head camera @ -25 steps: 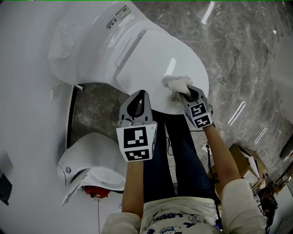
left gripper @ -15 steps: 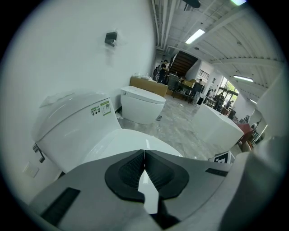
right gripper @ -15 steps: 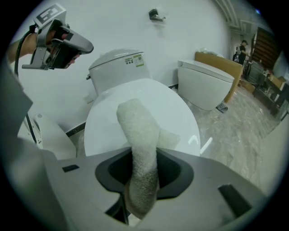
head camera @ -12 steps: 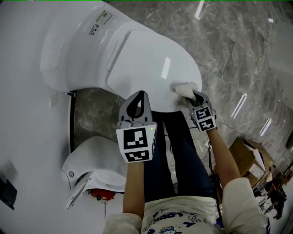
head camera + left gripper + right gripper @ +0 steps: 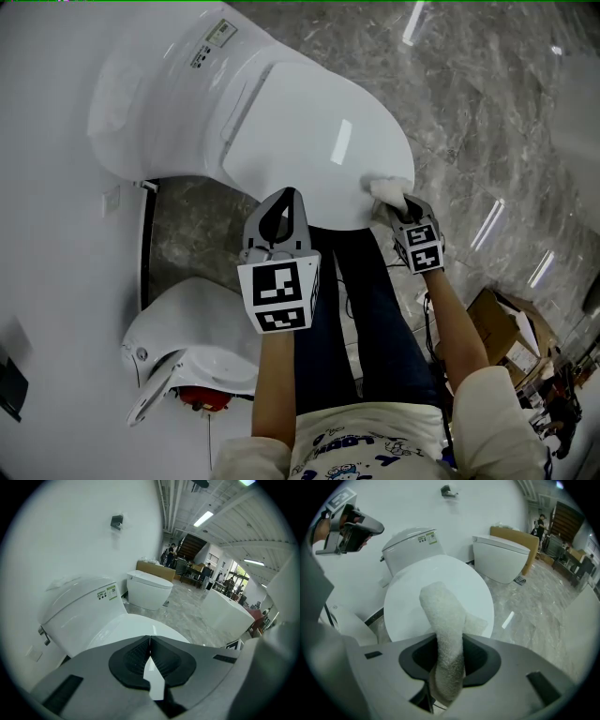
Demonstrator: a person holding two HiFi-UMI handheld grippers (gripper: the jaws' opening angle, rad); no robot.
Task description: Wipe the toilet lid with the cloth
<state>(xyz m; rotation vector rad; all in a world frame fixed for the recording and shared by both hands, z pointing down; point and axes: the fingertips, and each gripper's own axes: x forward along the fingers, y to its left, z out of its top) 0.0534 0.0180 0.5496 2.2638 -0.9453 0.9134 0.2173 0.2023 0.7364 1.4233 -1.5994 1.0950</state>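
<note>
- At the near right rim of the toilet lid [image 5: 309, 131], found the cloth [image 5: 387, 187] bunched into a white wad and touching the glossy surface.
- Saw the right gripper [image 5: 394, 201] clamped on that wad, jaws kept a little apart by the fabric, with a thick fold standing up between them toward the lid.
- Noted the left gripper [image 5: 287, 197] empty, jaws closed tip to tip, held over the near edge of the lid and apart from the cloth.
- Judged the wipe under way, with the cloth at one edge only. Could not tell wiped from unwiped on the even shine, so took the middle, the left side and the far end by the hinge as possibly left to cover.
- Farther out, made out the cistern [image 5: 150, 94] at far left and a second toilet [image 5: 187, 328] at near left on the grey marble floor [image 5: 487, 112].
</note>
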